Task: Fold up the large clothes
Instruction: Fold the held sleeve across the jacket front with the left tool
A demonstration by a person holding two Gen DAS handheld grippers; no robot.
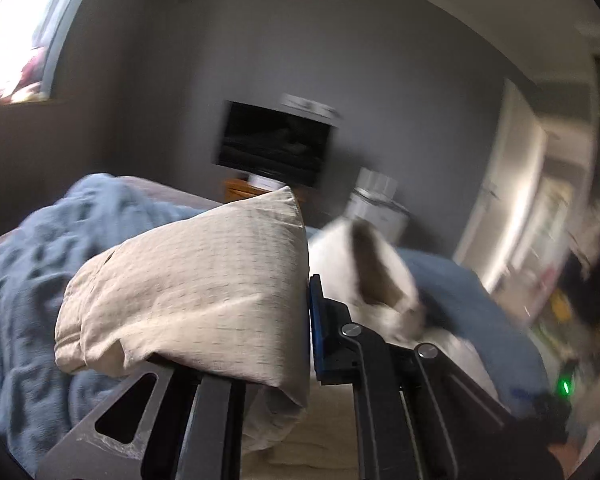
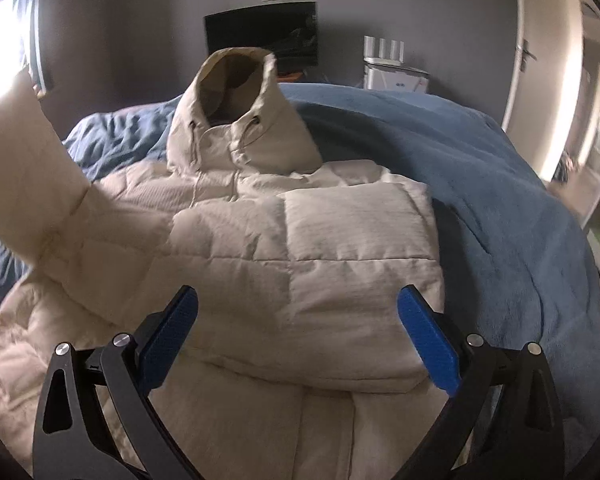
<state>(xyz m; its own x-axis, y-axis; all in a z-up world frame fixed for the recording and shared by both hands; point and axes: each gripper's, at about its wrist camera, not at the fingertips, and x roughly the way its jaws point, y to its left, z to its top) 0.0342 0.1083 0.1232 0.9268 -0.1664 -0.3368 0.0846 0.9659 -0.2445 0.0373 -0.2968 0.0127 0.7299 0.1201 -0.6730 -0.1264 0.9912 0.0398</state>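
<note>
Two grippers, two different states. Your left gripper (image 1: 300,320) is clenched on the sleeve (image 1: 188,292) of the cream puffer jacket (image 2: 300,248), cuff end bunched over the near finger and held up off the bed; its camera tilts upward toward the grey wall (image 1: 380,80) and the dark TV (image 1: 274,142), view smeared with motion blur. From the right wrist view that same sleeve (image 2: 28,184) rises at the far left, raised clear of the jacket body.

Your right gripper (image 2: 298,336) is released, blue pads (image 2: 168,340) spread wide, hovering low over the jacket's lower front, touching nothing that you can make out. It points straight along the garment toward the hood (image 2: 236,92), which stands upright at the far end.

Jacket lies front-up on the blue blanket (image 2: 480,184) covering the bed, right sleeve already folded across the chest as a flat quilted panel. White door (image 2: 548,60) to the right.
</note>
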